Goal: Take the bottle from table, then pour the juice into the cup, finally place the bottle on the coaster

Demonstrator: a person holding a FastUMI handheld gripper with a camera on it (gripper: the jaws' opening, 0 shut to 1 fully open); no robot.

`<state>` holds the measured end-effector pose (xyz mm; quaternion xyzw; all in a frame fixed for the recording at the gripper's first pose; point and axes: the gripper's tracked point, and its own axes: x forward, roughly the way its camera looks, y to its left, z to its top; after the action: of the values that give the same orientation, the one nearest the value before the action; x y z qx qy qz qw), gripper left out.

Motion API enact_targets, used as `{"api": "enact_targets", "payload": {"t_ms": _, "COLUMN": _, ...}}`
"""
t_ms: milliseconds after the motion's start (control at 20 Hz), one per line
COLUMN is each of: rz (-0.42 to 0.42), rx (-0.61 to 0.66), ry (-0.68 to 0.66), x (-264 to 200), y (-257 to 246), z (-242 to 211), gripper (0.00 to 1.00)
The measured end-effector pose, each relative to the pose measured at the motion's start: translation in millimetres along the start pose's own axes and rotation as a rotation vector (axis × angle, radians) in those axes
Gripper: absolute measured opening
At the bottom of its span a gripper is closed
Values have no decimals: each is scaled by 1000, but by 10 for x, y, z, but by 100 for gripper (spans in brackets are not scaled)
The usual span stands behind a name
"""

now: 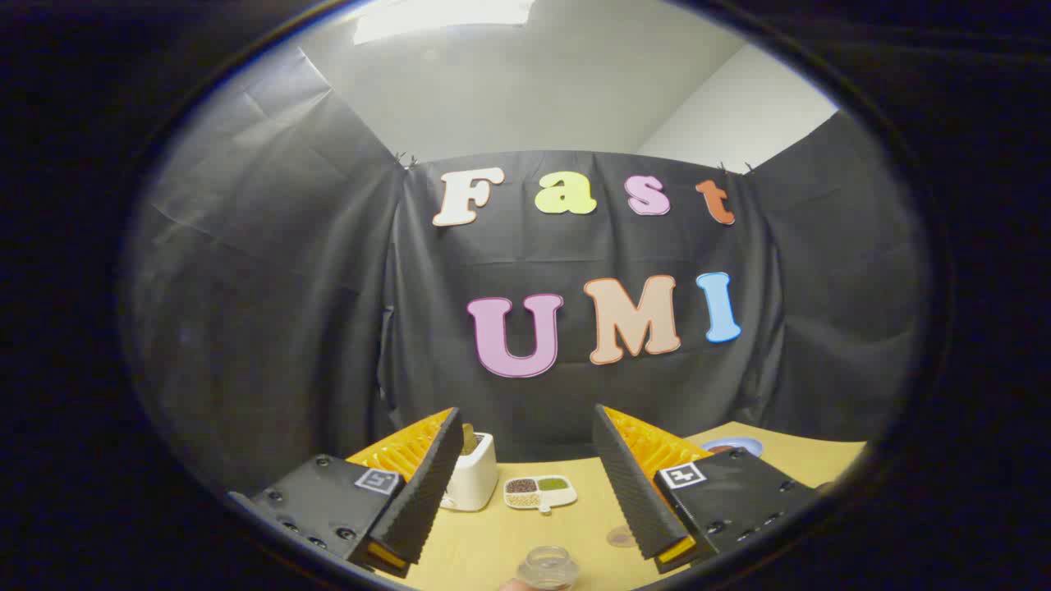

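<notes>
Gripper [530, 501] stood released over the bench [493, 542]; between its fingers, a clear bottle [548, 568], apparently, was cut off.

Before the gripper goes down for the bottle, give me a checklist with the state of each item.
1. Gripper open wide enough: ok, the fingers stand well apart with nothing between them.
2. Bottle located: ok, its clear top shows low between the fingers, close in.
3. Bottle centred in the gap: ok, roughly midway between both fingers.
4. Bottle's cap and fill level: cannot tell, just the top is visible.
5. Cup located: cannot tell; a white container stands beyond the left finger, partly hidden by it.
6. Coaster free: cannot tell; a small round disc lies on the table by the right finger, partly covered.
</notes>
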<state>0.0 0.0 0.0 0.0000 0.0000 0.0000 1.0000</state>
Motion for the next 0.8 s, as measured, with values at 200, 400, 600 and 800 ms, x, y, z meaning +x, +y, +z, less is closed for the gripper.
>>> {"api": "enact_targets", "payload": {"t_ms": 200, "rz": 34, "rx": 54, "ry": 5, "x": 114, "y": 103, "z": -152, "gripper": 98}}
{"api": "enact_targets", "payload": {"t_ms": 400, "rz": -13, "rx": -14, "ry": 59, "x": 121, "y": -25, "z": -365, "gripper": 98}}
{"api": "enact_targets", "payload": {"t_ms": 600, "rz": -4, "rx": -110, "ry": 107, "x": 144, "y": 67, "z": -556, "gripper": 98}}
{"api": "enact_targets", "payload": {"t_ms": 800, "rz": 31, "rx": -115, "ry": 120, "x": 100, "y": 226, "z": -639, "gripper": 99}}
